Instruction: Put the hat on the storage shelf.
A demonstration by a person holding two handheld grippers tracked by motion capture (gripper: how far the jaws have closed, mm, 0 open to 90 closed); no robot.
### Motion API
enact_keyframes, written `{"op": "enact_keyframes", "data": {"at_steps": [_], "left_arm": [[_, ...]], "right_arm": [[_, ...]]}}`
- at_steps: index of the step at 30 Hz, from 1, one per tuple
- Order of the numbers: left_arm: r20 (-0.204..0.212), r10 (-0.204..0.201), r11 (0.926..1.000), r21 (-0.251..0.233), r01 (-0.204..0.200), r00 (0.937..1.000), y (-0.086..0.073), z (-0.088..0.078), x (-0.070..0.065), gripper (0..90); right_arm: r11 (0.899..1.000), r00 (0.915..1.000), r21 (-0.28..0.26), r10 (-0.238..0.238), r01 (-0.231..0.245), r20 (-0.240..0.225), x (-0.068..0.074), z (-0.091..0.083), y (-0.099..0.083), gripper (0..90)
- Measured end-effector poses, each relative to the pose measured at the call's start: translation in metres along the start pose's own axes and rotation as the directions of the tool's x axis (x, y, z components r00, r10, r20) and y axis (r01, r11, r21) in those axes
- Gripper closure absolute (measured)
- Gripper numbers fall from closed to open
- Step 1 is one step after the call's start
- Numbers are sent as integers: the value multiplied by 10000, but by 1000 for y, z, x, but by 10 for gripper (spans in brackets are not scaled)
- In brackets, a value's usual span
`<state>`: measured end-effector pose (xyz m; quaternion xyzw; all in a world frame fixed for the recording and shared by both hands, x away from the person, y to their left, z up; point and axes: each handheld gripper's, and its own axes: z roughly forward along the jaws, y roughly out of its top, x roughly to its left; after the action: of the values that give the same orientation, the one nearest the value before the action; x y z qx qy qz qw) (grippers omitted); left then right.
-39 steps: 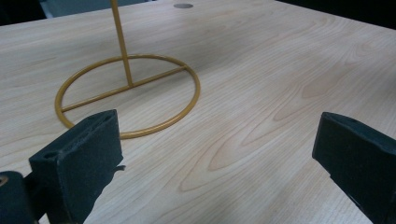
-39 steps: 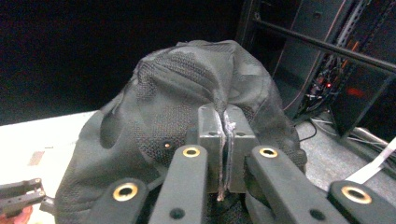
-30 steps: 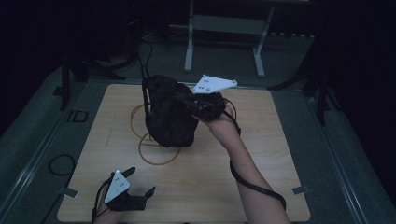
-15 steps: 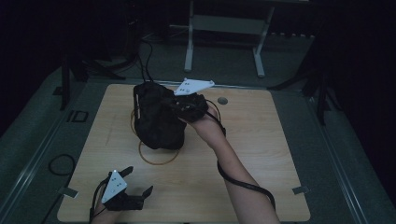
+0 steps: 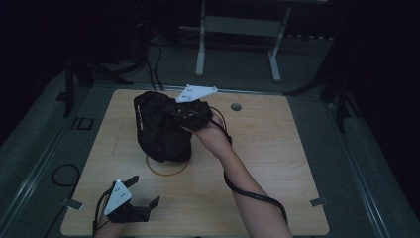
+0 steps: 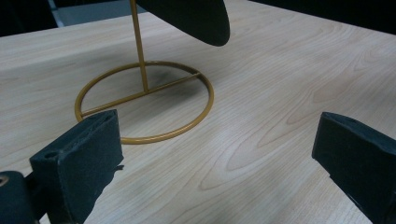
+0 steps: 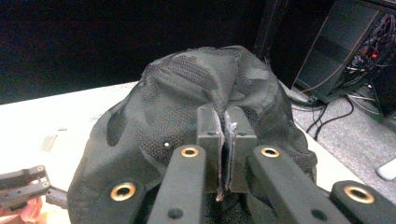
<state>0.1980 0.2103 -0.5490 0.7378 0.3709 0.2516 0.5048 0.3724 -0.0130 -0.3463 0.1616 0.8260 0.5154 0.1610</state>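
Your right gripper [image 5: 185, 115] has its jaws pinched nearly closed on a fold of the black mesh hat [image 5: 161, 128], which hangs above the gold wire stand [image 5: 166, 168] near the middle of the tabletop [image 5: 277, 148]. In the left gripper view the stand's upright post rises from its ring base with the hat's edge above it; whether the hat is seated on the post, I cannot tell. Your left gripper [image 5: 130, 203] rests at the near left edge, jaws wide apart and empty. Judged step: moving the hat at the stand, either placing or lifting off. Your next move calls for keeping the crown centred over the post.
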Motion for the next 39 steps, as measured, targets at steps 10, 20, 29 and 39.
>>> {"op": "enact_keyframes", "data": {"at_steps": [10,20,29,39], "left_arm": [[167,26,10000,93,-27,9999,-1,2,-3,20],[204,-23,9999,110,20,9998,-2,3,-3,20],[252,-69,9999,100,66,9997,-2,4,-3,20],[245,-134,9999,40,133,9996,-2,4,-3,20]], "right_arm": [[9998,9988,-164,121,-129,-482,4,6,2,666],[10000,9999,-14,-93,93,-142,6,5,2,523],[9999,9996,-74,125,-127,-241,3,0,1,494],[9986,9969,-134,511,-519,-590,-3,-13,-3,275]]}}
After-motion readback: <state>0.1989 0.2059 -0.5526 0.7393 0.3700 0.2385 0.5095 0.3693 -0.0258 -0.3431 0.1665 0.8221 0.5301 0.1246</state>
